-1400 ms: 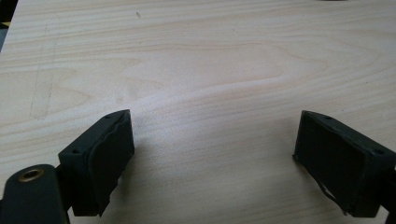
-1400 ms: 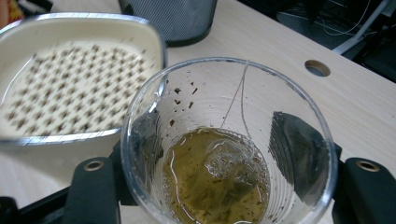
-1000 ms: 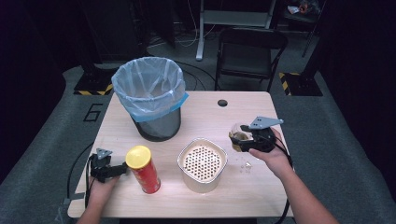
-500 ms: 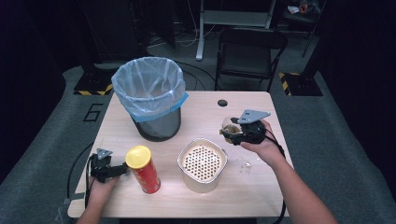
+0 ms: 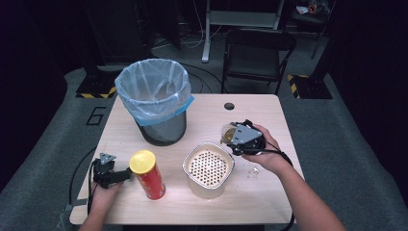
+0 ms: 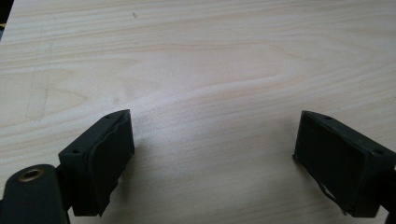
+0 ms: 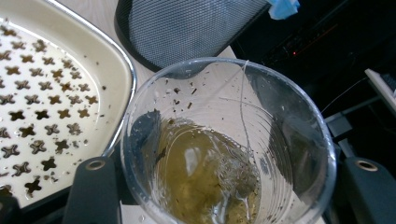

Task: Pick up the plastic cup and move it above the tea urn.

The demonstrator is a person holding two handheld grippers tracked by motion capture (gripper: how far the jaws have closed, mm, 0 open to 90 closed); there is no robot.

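My right gripper (image 5: 235,137) grips the cup (image 7: 224,154) of yellow liquid, tilted, just right of the strainer (image 5: 208,166), which lies toward my left, while my left gripper (image 5: 120,175) rests open beside the can (image 5: 146,174).

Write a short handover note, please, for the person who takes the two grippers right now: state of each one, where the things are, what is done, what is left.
Right gripper: shut on the clear cup, tilted, with yellowish liquid and dark bits inside. It is held above the table, close to the strainer tub and on its far right side.
Left gripper: open, nothing between its fingers, low over bare table beside the red can.
Bin with blue liner stands at the far left.
Done: cup picked up.
Left, probably: pour the liquid through the strainer tub, then drop the cup in the bin. A few drops lie on the table near the right hand.
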